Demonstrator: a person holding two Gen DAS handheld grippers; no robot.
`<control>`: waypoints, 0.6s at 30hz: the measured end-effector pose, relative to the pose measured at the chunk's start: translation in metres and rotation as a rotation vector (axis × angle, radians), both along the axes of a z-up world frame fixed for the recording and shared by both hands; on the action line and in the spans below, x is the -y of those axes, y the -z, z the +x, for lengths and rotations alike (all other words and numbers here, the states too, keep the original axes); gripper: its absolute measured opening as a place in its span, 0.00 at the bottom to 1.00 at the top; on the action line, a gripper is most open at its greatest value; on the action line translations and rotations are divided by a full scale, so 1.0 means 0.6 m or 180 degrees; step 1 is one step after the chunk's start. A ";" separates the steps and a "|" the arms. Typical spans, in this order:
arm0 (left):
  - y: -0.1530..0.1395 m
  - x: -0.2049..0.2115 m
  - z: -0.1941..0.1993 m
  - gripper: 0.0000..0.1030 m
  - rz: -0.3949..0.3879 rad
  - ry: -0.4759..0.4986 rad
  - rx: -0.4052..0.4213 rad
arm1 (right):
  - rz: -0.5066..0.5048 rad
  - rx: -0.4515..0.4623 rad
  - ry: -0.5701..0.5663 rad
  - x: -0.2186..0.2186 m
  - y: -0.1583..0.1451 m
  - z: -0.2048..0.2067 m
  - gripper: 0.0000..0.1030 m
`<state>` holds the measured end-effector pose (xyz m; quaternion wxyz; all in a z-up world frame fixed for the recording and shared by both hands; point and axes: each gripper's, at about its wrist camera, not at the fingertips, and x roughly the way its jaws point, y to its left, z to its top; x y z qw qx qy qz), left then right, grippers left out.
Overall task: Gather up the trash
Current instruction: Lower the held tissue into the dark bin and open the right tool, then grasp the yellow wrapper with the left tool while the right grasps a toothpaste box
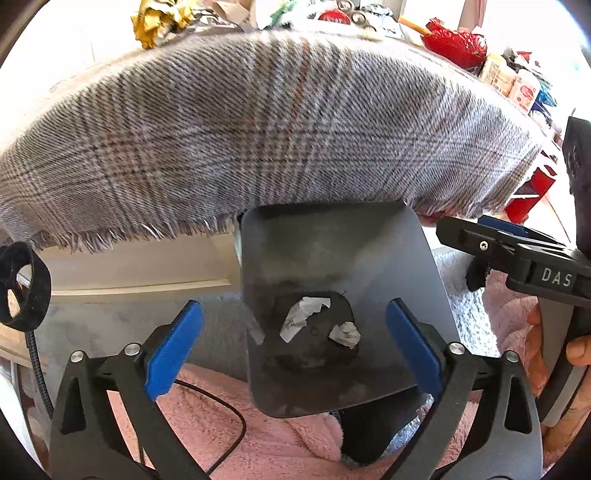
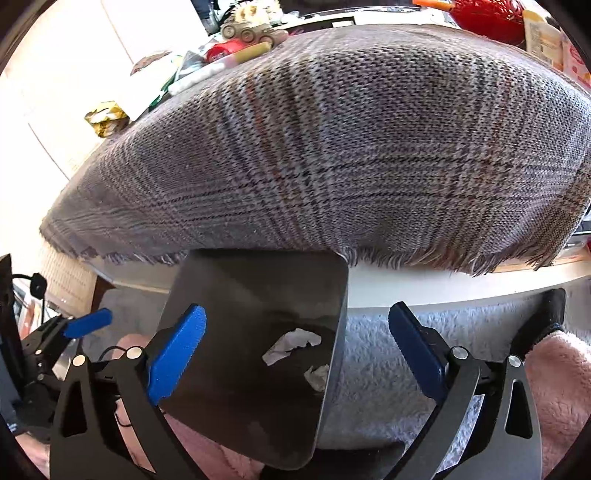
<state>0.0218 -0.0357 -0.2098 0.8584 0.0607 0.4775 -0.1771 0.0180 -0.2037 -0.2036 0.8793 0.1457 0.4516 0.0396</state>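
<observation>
Your left tool [image 1: 293, 345] is spread wide, its blue pads [image 1: 173, 349] standing apart on either side of the grey bin [image 1: 332, 240] and pinching nothing; your right tool [image 2: 295, 352] is spread just as wide and also empty, its left pad [image 2: 177, 354] hanging over the bin's opening and its right pad over the white fluffy rug [image 2: 373, 369]. The bin stands on the floor just below the fringed edge of the plaid cloth [image 1: 258, 122] that covers the surface; its upper rim sits at the fringe. Inside, on the dark bottom, lie the pieces of trash: a torn white paper scrap [image 1: 301, 317] and, just beside it, a small crumpled paper ball [image 1: 345, 334]; neither touches your tools. From your left camera the right tool enters at the right edge, with your fingers [image 1: 576, 350] wrapped around its handle; a black cable [image 1: 221, 402] runs across the pink fleece [image 1: 229, 424] below the bin. Far across the cloth you can see a crumpled yellow wrapper [image 1: 159, 20] and a red mesh item [image 1: 456, 42] among other clutter too small to tell.
</observation>
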 end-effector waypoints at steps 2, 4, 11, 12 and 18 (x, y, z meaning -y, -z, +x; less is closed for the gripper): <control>-0.008 -0.010 0.001 0.92 0.0005 -0.0032 0.0049 | -0.0019 0.0026 0.0027 0.008 -0.011 -0.001 0.97; -0.018 -0.020 0.004 0.92 0.0007 -0.0080 0.0100 | -0.0011 0.0101 0.0055 0.020 -0.033 -0.005 0.97; -0.071 -0.058 0.021 0.92 -0.0040 -0.0249 0.0324 | -0.0021 0.0360 0.0132 0.021 -0.109 0.012 0.97; -0.082 -0.064 0.026 0.92 -0.0045 -0.0273 0.0364 | -0.0034 0.0375 0.0144 0.020 -0.119 0.018 0.97; -0.136 -0.090 0.056 0.92 -0.0025 -0.0377 0.0592 | 0.0048 0.0501 0.0073 -0.010 -0.169 0.065 0.97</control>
